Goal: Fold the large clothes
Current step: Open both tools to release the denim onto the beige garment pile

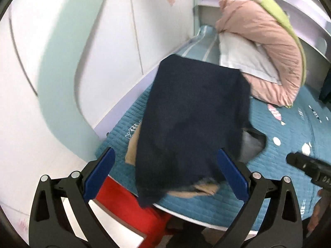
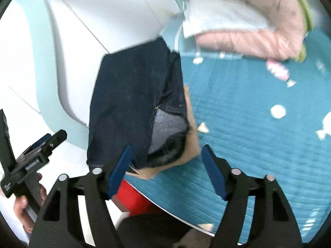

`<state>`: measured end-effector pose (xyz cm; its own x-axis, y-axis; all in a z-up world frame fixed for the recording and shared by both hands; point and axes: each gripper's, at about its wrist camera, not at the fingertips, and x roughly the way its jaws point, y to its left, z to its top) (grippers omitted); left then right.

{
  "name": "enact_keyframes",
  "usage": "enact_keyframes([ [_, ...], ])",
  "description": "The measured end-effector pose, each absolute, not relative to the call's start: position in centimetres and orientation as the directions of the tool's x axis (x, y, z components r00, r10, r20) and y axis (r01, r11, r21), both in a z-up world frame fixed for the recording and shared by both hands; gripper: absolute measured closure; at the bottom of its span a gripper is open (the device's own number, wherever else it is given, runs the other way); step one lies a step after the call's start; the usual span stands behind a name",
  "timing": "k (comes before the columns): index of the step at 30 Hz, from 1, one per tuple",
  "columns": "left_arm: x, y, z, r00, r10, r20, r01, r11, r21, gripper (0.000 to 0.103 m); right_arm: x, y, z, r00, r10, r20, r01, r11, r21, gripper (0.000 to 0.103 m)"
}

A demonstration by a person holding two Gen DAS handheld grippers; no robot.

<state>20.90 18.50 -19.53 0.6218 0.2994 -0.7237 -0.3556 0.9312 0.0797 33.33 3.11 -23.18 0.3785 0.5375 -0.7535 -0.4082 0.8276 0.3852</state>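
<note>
Both the left claw (image 1: pixel 165 171) and right claw (image 2: pixel 165 169) gape wide, empty, over the dark jeans (image 1: pixel 192 111) at frame centre; the denim looks heavy, limp, best pinched at its near hem.

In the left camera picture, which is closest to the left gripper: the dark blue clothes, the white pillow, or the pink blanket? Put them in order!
From the left gripper:
1. Dark blue clothes, right between its open fingers, hanging over the bed edge.
2. White pillow, farther up the bed, to the right.
3. Pink blanket, behind and under the pillow, by the headboard.
</note>
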Motion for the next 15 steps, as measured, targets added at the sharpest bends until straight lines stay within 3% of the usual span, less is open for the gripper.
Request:
enact_keyframes([
  [2,19.1,15.8,-18.6,0.655,0.327,-0.681,-0.351,0.93,0.108,0.004,31.1,1.4,-21.4,0.432,0.52,-0.737,-0.429,0.837,0.339,0.023],
  [9,13.8,6.9,-14.8,0.777,0.254,-0.576,-0.266,0.962,0.065,0.004,23.4,-5.4,-16.9,0.617,0.457,-0.641,-0.405,0.883,0.239,0.012],
  [13,10.5,2.3,-12.4,0.856,0.218,-0.468,-0.219,0.974,0.053,0.004,19.3,-9.2,-14.8,0.712,0.413,-0.568,-0.365,0.909,0.203,0.01],
  [15,9.4,0.6,-11.7,0.869,0.182,-0.46,-0.187,0.982,0.035,0.004,17.5,-10.4,-14.0,0.74,0.402,-0.54,-0.353,0.915,0.198,0.01],
])
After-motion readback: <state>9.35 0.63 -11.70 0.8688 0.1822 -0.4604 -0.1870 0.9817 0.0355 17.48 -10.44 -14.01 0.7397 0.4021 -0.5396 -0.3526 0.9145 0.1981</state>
